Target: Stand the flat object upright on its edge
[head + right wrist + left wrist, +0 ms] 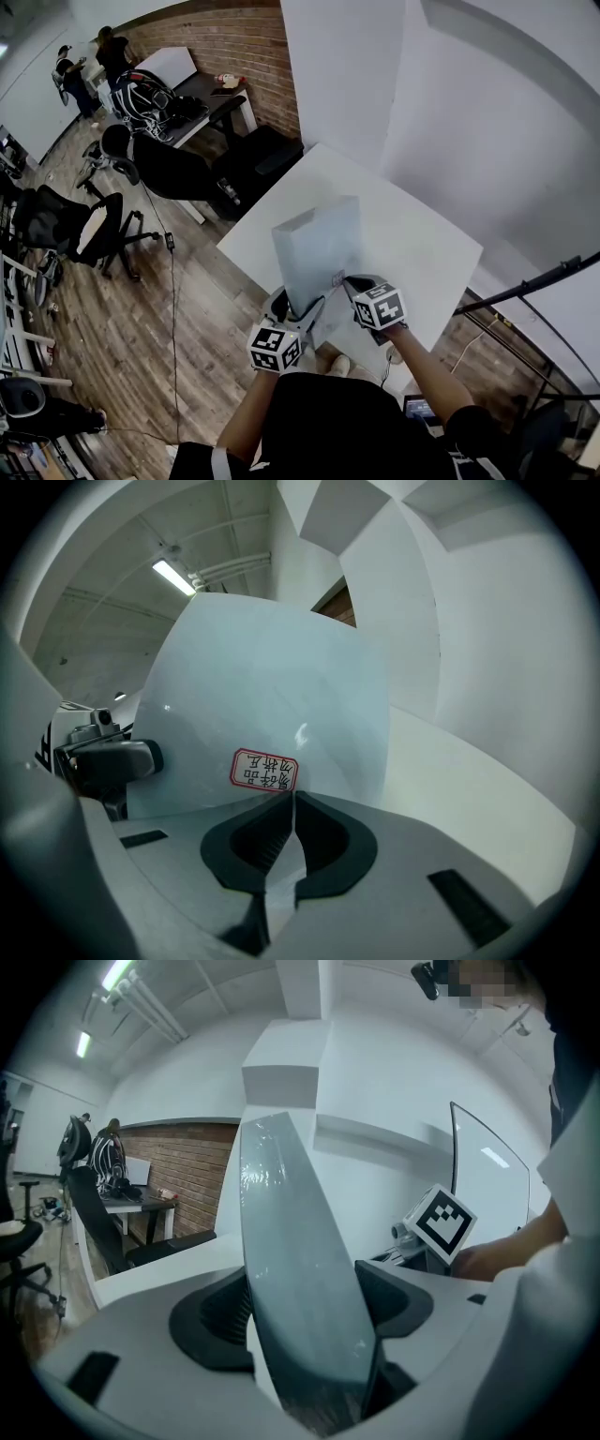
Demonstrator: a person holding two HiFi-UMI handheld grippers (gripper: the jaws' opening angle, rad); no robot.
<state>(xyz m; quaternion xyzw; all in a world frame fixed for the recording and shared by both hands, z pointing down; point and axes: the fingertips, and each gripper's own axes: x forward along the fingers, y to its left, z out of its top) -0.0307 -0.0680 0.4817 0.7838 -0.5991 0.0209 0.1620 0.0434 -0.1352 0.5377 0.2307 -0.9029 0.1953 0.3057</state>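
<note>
A flat pale blue-grey board (319, 246) with a glossy face is held above the near edge of the white table (422, 246), tilted up steeply and leaning away from me. My left gripper (289, 317) is shut on its lower left part; in the left gripper view the board (295, 1260) fills the gap between the jaws (305, 1309). My right gripper (345, 284) is shut on the board's lower right edge. In the right gripper view the board (272, 686) rises in front of the jaws (289, 829), with a red-bordered label (265, 770) just above them.
A white pillar and wall (375, 84) stand behind the table. Left of it lie a wooden floor (141, 319), black office chairs (84, 225), a cluttered desk (202, 94) by a brick wall, and two people far back. A black stand (525, 286) is at the right.
</note>
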